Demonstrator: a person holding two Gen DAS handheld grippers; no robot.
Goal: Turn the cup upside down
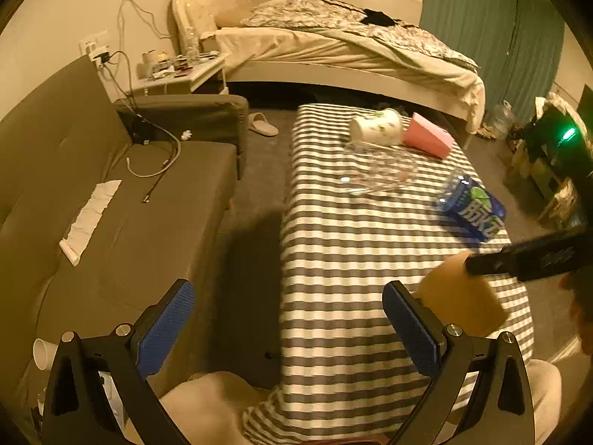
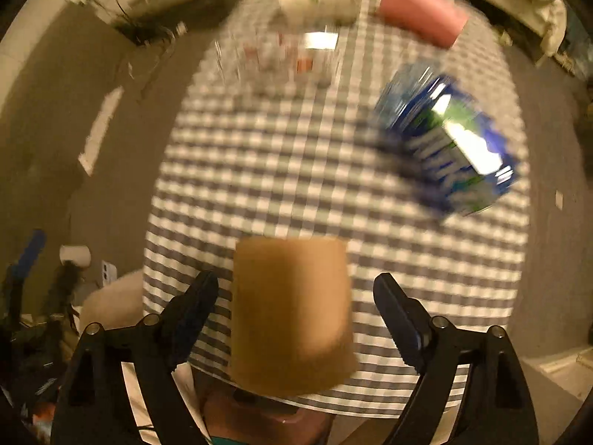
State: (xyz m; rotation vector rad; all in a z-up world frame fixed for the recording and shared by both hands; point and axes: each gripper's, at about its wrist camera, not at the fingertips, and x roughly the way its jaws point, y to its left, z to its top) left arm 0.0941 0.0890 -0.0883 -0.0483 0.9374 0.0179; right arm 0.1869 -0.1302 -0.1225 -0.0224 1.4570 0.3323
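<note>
A tan paper cup stands upside down, wide rim down, on the checked tablecloth near the table's front edge. My right gripper is open, its fingers apart on either side of the cup and not touching it; this view is blurred. In the left wrist view the same cup sits at the right with one right finger above it. My left gripper is open and empty, over the table's left front edge.
A blue-labelled bottle lies on the table's right. A clear glass vessel, a white patterned cup and a pink cup lie at the far end. A grey sofa stands left, a bed behind.
</note>
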